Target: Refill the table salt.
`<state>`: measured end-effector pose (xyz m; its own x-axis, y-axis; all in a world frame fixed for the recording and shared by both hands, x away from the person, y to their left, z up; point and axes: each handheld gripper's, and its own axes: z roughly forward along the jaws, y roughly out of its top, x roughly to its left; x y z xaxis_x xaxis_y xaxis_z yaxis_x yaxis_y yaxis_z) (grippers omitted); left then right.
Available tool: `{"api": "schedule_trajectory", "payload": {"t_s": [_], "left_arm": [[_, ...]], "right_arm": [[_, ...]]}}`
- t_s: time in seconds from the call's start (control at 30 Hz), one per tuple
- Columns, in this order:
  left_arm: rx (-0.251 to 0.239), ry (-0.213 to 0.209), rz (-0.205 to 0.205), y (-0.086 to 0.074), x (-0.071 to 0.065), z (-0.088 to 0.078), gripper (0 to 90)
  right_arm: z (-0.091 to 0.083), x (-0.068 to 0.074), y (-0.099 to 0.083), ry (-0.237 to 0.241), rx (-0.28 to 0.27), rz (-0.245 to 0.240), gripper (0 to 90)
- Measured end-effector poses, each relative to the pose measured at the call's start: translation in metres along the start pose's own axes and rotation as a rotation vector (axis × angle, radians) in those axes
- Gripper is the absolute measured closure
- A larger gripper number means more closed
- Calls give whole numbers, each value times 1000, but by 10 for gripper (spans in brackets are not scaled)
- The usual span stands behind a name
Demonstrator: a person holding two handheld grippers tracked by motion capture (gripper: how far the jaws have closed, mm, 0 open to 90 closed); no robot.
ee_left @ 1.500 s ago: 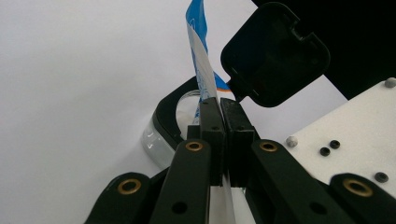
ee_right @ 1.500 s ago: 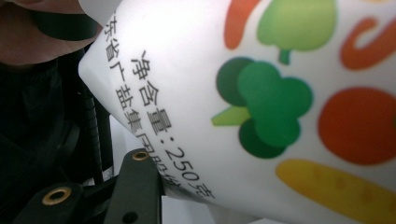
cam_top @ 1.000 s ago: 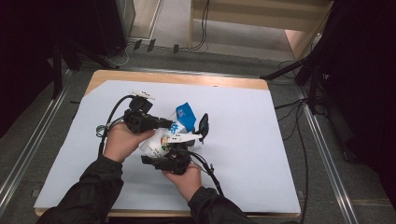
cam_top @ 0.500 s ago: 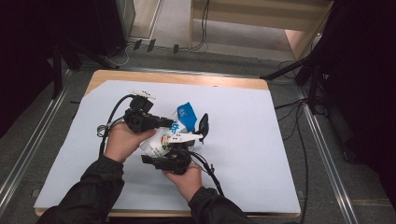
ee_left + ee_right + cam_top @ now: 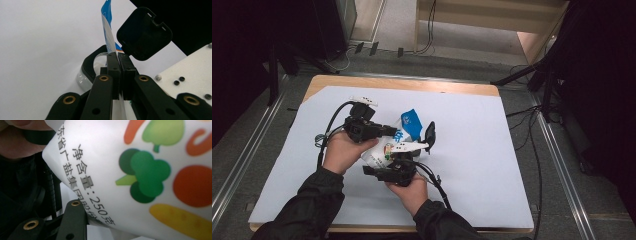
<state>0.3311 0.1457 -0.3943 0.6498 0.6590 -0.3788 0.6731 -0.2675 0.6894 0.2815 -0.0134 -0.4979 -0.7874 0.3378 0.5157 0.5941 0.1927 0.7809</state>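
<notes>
**Two grips on a soft salt bag**

Our left fingers (image 5: 119,75) are clamped flat on the thin blue-and-white top flap (image 5: 108,30) of the white plastic bag printed with vegetables (image 5: 150,177); our right fingers (image 5: 399,150) grip its rounded body. The bag hangs near the middle of the bench (image 5: 492,150), beside a black hinged lid (image 5: 143,33). We judge it soft, slippery and bottom-heavy, likely to tear at the flap. Open room lies toward the right edge.
</notes>
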Motion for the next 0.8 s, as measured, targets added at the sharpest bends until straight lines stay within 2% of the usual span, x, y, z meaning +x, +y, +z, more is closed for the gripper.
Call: {"api": "schedule_trajectory", "payload": {"t_s": [0.8], "left_arm": [[6,-1,-1,-1,0,2,894]], "right_arm": [[0,-2,-1,13,9,13,617]]}}
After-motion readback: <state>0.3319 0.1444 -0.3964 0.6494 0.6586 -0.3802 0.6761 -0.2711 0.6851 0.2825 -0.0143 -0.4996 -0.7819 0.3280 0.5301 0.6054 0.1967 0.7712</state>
